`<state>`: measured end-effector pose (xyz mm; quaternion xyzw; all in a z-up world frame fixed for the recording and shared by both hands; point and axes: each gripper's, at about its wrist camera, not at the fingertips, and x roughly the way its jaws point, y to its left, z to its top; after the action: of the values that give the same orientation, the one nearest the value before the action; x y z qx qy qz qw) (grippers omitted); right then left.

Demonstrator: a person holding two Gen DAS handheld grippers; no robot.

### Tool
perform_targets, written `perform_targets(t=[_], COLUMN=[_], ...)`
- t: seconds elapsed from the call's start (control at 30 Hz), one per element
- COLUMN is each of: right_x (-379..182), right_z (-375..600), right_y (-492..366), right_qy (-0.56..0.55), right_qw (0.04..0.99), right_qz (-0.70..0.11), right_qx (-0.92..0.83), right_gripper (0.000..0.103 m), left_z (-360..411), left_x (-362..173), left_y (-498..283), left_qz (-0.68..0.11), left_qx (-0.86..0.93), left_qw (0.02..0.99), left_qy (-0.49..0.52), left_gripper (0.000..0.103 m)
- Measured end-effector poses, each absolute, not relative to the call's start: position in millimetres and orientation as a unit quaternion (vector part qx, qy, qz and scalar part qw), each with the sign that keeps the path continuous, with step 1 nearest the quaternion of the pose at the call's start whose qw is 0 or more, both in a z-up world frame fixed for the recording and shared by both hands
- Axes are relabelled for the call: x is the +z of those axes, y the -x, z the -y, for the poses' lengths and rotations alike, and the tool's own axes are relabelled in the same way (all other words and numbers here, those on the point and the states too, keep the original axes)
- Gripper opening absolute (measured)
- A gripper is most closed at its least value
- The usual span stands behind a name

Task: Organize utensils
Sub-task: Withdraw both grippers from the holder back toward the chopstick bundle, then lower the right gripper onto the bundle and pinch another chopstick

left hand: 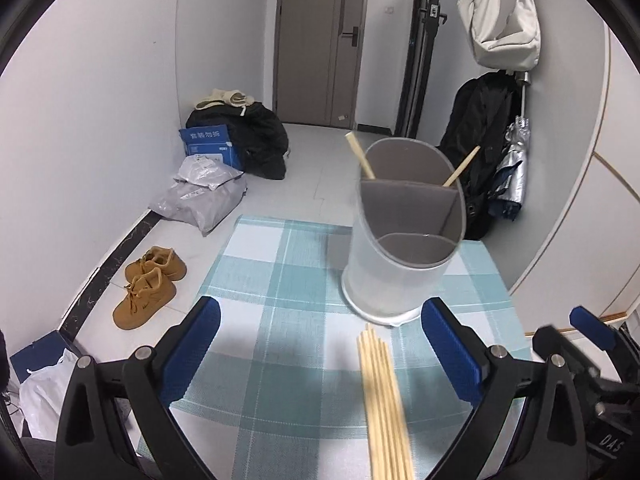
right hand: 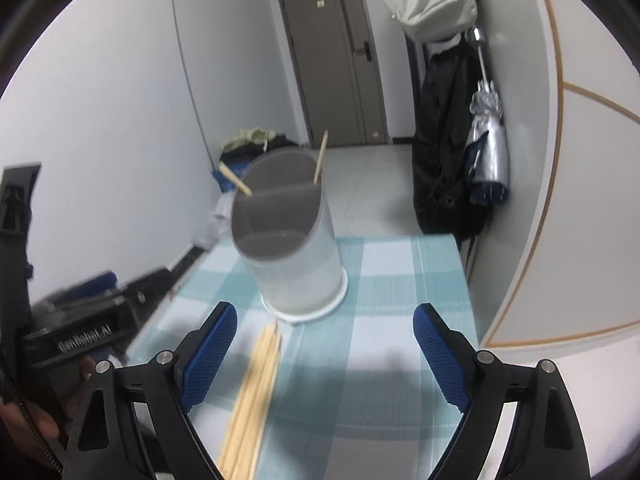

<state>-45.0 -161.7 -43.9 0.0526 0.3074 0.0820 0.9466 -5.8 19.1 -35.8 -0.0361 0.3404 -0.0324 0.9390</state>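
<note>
A frosted white utensil holder (left hand: 394,256) with grey dividers stands on the teal checked tablecloth (left hand: 280,280). Two wooden chopsticks (left hand: 360,156) lean in its far compartment. A bundle of several wooden chopsticks (left hand: 384,404) lies flat on the cloth in front of the holder. My left gripper (left hand: 320,344) is open and empty, above the cloth, with the bundle between its fingers nearer the right one. In the right wrist view the holder (right hand: 292,256) and bundle (right hand: 256,392) show again. My right gripper (right hand: 324,352) is open and empty, the bundle by its left finger.
The table's far edge (left hand: 288,222) drops to a tiled floor with brown shoes (left hand: 148,288), bags and a blue box (left hand: 210,146). A black coat and umbrella (right hand: 486,160) hang by the right wall. The left gripper's body (right hand: 80,328) sits left of the right one.
</note>
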Motion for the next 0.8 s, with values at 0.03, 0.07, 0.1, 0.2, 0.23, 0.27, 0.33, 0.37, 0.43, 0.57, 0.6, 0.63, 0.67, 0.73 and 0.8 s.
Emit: perform_targets(t=[0.03,0.07,0.1,0.2,0.23,0.27,0.33,0.37,0.43,0.57,0.6,0.63,0.67,0.73,0.8], right_x=[-48.0,-51.8,-55.6,-65.6,-69.7,-72.8,-79.2,-82.7,-89.5,-106.7,-112.8,-117.0,-122.6,-130.0,-135.9], right_z=[160.8,160.1,159.4,157.5,156.5,155.5,151.5,148.0,140.0,126.4,121.7,118.1,113.4,107.7,102.3], right_y=[43.5,41.7,39.8,32.3,28.6,26.5,21.4,17.8,12.6,2.0,-2.0,-4.7,-8.2,-12.6,-17.3], right_qy=[-0.050,-0.048,-0.045,-0.036,-0.034,-0.032,-0.024,-0.015,0.006,0.032,0.039,0.046,0.056,0.060,0.064], right_qw=[0.944,0.941,0.938,0.927,0.922,0.919,0.912,0.907,0.900,0.881,0.874,0.870,0.865,0.859,0.854], right_qz=[-0.316,-0.326,-0.335,-0.363,-0.375,-0.382,-0.398,-0.408,-0.423,-0.454,-0.464,-0.471,-0.479,-0.487,-0.495], right_qx=[0.081,0.083,0.082,0.085,0.090,0.093,0.102,0.105,0.109,0.127,0.138,0.139,0.139,0.145,0.146], right_gripper=[0.090,0.090,0.090,0.089,0.089,0.088,0.085,0.084,0.084,0.077,0.071,0.071,0.071,0.064,0.063], left_z=[-19.4,-19.5,-20.5,-28.3,-32.2,-35.9,-41.8,-44.4,-50.7,-62.9,-65.2,-66.6,-67.7,-69.2,-71.2], left_x=[-37.9,-40.1,-41.9,-46.3,-47.0,-47.8,-48.3,-48.0,-46.4,-42.9,-43.6,-44.5,-46.0,-49.1,-51.0], left_y=[5.0,3.2,1.2,-4.7,-7.0,-9.4,-14.0,-16.6,-19.7,-23.0,-24.2,-24.6,-25.6,-27.1,-28.9], left_qz=[-0.344,-0.349,-0.356,-0.373,-0.378,-0.383,-0.389,-0.391,-0.391,-0.393,-0.394,-0.396,-0.400,-0.409,-0.416], left_qx=[-0.030,-0.031,-0.029,-0.025,-0.024,-0.019,-0.012,-0.006,-0.002,0.007,0.009,0.013,0.016,0.015,0.015], left_qw=[0.938,0.936,0.934,0.927,0.924,0.923,0.920,0.919,0.919,0.917,0.916,0.915,0.913,0.909,0.905], left_qy=[0.034,0.031,0.029,0.037,0.041,0.044,0.047,0.048,0.056,0.071,0.073,0.073,0.073,0.081,0.086], left_gripper=[0.098,0.098,0.098,0.098,0.098,0.098,0.098,0.098,0.098,0.098,0.098,0.098,0.098,0.098,0.098])
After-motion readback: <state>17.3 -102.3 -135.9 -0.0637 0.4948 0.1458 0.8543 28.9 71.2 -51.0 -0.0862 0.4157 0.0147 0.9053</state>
